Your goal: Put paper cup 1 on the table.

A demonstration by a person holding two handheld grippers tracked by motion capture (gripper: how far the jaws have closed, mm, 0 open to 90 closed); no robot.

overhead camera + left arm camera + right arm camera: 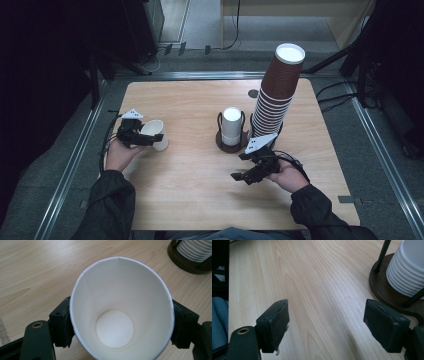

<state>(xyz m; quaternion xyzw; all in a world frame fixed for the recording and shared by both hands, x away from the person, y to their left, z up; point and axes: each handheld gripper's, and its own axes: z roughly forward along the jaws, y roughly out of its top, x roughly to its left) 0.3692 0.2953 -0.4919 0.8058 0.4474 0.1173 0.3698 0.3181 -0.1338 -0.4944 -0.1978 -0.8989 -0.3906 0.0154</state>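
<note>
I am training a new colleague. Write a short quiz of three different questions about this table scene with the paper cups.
1. True or false: the white paper cup sits between the jaws of the left gripper.
2. The right gripper is: A) shut on a cup; B) open with nothing between its jaws; C) resting inside the cup holder.
3. Fill in: the tall stack of brown cups stands to the ____ of the short white stack in the high view.

Key: 1 true; 2 B; 3 right.
</note>
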